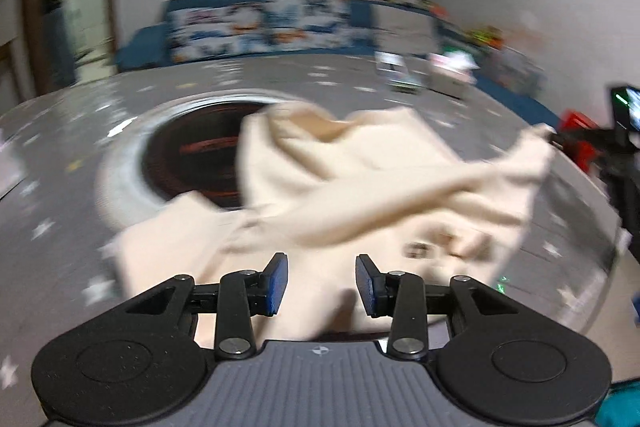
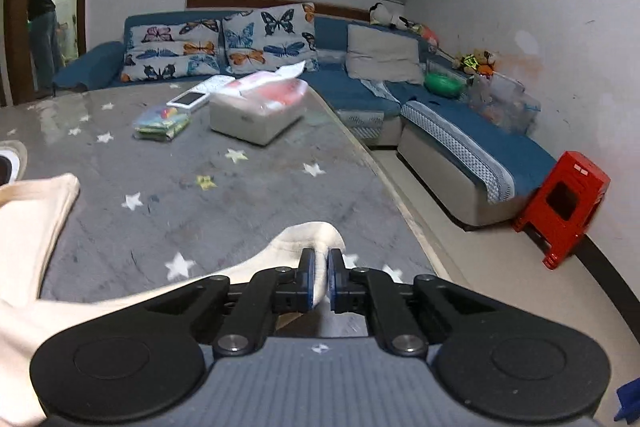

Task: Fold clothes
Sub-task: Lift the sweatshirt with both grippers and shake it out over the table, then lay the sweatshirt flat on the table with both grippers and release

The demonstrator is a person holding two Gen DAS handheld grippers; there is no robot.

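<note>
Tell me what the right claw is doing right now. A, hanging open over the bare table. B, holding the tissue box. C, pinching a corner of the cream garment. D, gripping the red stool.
C: in the right wrist view the right claw has its blue pads closed on a fold of the cream garment, above the grey star-patterned table.

Left gripper (image 1: 321,283) gaping — right gripper (image 2: 320,281) clamped.

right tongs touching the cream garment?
Touching. Right wrist view: right tongs are shut on a fold of the cream fabric garment, pinched between both pads.
</note>
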